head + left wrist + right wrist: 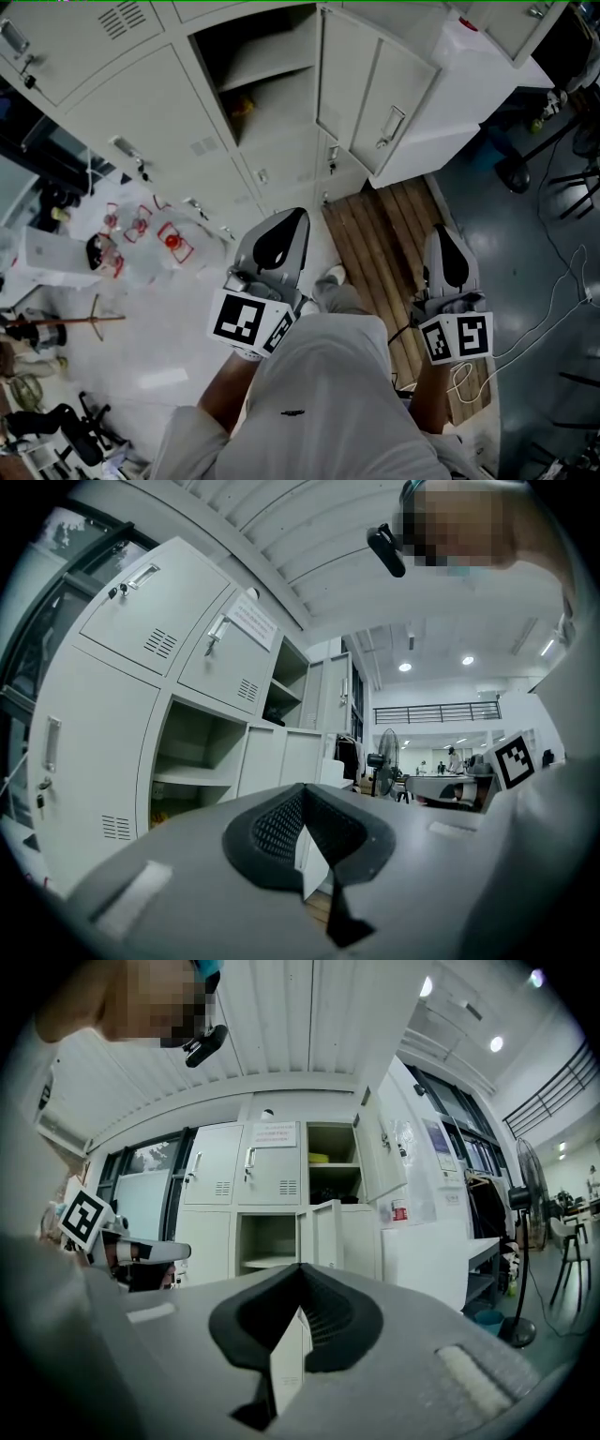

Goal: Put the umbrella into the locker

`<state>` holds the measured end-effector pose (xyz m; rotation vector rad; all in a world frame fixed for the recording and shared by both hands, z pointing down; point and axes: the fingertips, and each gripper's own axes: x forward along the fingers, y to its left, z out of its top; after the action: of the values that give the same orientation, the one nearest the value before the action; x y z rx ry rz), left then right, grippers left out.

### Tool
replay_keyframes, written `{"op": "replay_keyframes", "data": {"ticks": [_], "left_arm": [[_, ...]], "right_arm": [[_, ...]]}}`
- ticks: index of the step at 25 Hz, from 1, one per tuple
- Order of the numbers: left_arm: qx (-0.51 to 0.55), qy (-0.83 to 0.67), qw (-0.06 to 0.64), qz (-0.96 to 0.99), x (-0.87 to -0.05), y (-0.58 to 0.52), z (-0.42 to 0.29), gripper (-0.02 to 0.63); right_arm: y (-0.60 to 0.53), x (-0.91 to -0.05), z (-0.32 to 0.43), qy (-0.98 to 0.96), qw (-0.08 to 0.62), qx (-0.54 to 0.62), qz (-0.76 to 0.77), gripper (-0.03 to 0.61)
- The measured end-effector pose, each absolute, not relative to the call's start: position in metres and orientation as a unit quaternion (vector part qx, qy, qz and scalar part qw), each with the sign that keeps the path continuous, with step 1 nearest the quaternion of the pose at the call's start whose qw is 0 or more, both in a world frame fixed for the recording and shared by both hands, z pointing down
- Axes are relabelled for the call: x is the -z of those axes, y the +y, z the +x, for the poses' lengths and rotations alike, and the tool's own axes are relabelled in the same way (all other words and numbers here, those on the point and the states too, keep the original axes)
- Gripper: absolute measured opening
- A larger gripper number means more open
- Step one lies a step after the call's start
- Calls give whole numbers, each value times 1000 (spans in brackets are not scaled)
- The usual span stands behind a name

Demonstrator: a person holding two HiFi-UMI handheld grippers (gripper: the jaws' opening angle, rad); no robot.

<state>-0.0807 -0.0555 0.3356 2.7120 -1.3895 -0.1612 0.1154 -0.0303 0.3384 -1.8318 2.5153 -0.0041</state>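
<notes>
Grey lockers (141,103) stand before me, one compartment (272,84) open with its door (375,94) swung right. The left gripper view shows an open compartment (192,761) with a shelf; in the right gripper view a lower compartment (267,1241) and an upper one (328,1162) stand open. My left gripper (295,217) is shut and empty, held level toward the lockers; its tips (302,787) meet. My right gripper (443,230) is also shut with nothing in it (300,1267). I cannot make out an umbrella; a long brown stick (75,322) lies on the floor at the left.
A wooden slatted board (394,234) lies on the floor between the grippers. Clear bags with red marks (141,234) sit left of it. Cables (562,300) and chair bases (516,173) crowd the right. A standing fan (520,1241) is off to the right.
</notes>
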Motion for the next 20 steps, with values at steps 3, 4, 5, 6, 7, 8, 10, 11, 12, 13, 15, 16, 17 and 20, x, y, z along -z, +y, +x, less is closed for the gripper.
{"op": "replay_keyframes", "data": {"ticks": [3, 4, 5, 6, 7, 8, 10, 11, 12, 13, 15, 16, 17, 20], "left_arm": [[52, -455, 46, 888, -337, -55, -83, 17], [51, -455, 46, 888, -337, -55, -83, 17], [50, -455, 46, 888, -338, -54, -84, 17], [50, -455, 46, 888, -338, -54, -84, 17], [50, -455, 46, 888, -338, -54, -84, 17], [50, -455, 45, 888, -338, -54, -85, 17], [49, -455, 44, 888, -337, -54, -85, 17], [49, -455, 44, 888, -337, -53, -86, 17], [48, -456, 43, 888, -337, -53, -87, 17], [48, -456, 43, 887, -337, -53, -87, 17], [49, -458, 42, 887, -337, -52, -90, 17], [49, -458, 42, 886, -337, -52, -91, 17], [49, -459, 41, 886, -336, -52, -92, 17], [50, -462, 40, 885, -336, -52, -95, 17]], "right_arm": [[-31, -340, 112, 810, 13, 3, -586, 2], [-31, -341, 111, 811, 12, 3, -585, 1], [-31, -341, 109, 811, 11, 3, -585, 0], [-31, -341, 108, 812, 11, 3, -584, 2], [-31, -341, 107, 812, 11, 4, -583, 0], [-31, -341, 106, 813, 12, 4, -582, 1], [-31, -341, 105, 814, 13, 4, -581, 0], [-32, -341, 104, 814, 13, 4, -581, 0], [-32, -342, 103, 815, 12, 5, -580, 1], [-32, -342, 102, 816, 12, 5, -579, 1], [-33, -343, 99, 817, 12, 6, -576, 1], [-33, -343, 97, 818, 12, 6, -575, 1], [-33, -343, 96, 819, 12, 6, -573, 0], [-34, -342, 91, 822, 12, 5, -569, 0]]}}
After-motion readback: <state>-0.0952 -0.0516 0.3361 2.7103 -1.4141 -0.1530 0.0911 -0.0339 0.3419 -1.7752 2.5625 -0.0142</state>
